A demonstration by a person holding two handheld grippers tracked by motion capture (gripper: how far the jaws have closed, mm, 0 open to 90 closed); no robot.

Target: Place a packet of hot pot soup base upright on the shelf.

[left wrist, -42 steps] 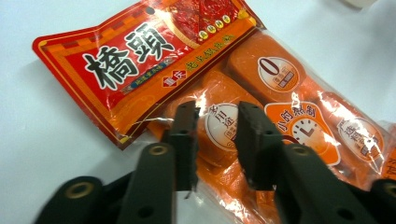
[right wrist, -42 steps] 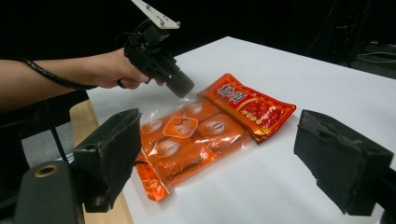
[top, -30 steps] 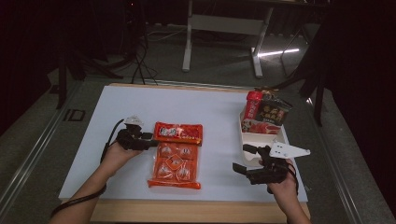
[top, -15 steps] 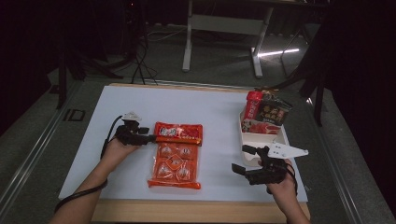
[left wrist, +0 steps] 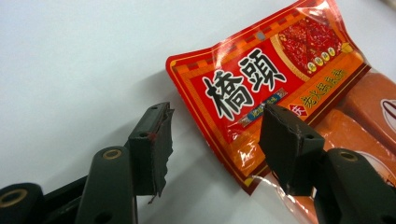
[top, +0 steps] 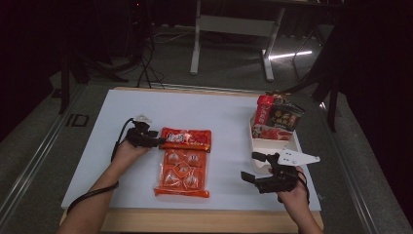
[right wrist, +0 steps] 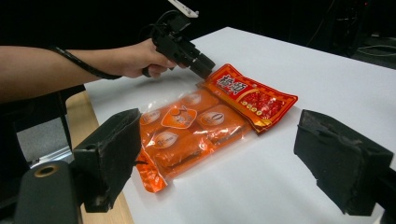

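A red packet with black characters (top: 186, 139) (left wrist: 261, 79) (right wrist: 250, 95) lies across the far end of a clear orange bag of several pouches (top: 182, 170) (right wrist: 187, 130) at the table's middle. My left gripper (top: 157, 142) (left wrist: 217, 116) (right wrist: 208, 70) is open at the packet's left corner. One jaw hangs over the packet's edge and the other over bare table. My right gripper (top: 249, 166) (right wrist: 220, 119) is wide open near the front right. It points toward the bag and holds nothing.
A white tray (top: 272, 144) at the right holds a red packet and a dark snack bag (top: 285, 117), just beyond my right gripper. The table's wooden front edge (top: 209, 222) runs below both hands. Bare white surface lies behind the packets.
My left gripper has shifted slightly away from me and stands at the red packet's left end. The right gripper has barely moved.
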